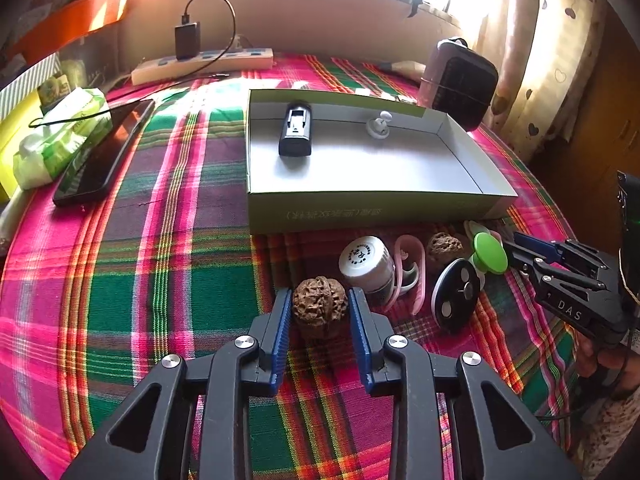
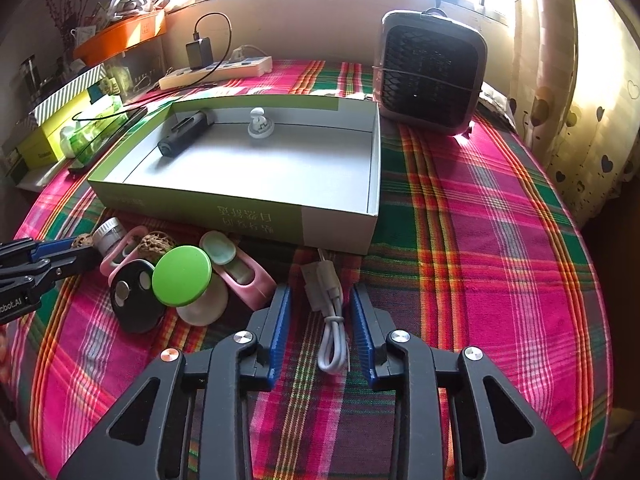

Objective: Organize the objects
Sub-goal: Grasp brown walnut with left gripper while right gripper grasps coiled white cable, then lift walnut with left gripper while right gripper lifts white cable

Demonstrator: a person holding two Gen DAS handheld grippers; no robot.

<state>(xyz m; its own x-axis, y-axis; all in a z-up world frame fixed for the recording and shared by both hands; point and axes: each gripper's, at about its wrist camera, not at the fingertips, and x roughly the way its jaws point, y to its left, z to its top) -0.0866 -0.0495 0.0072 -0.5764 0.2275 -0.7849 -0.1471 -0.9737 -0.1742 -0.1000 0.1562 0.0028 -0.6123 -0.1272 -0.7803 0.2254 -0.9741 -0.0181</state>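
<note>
My left gripper (image 1: 320, 294) is shut on a brown walnut (image 1: 319, 306) that rests on the plaid cloth, with both blue pads against its sides. My right gripper (image 2: 320, 292) straddles a bundled white cable (image 2: 330, 320); a narrow gap shows on each side, so it stands open. Behind both lies a shallow green and grey box (image 1: 360, 208) holding a black device (image 1: 295, 132) and a small white knob (image 1: 378, 126). In front of the box sit a white bottle (image 1: 366, 262), pink clips (image 1: 408, 272), a second walnut (image 1: 444, 244), a green disc (image 2: 182, 276) and a black disc (image 2: 134, 296).
A small fan heater (image 2: 430, 72) stands at the back right beside the box. A power strip (image 1: 200, 66) with a charger lies at the back. A dark phone (image 1: 104, 152) and a tissue pack (image 1: 64, 136) lie to the left. A curtain hangs on the right.
</note>
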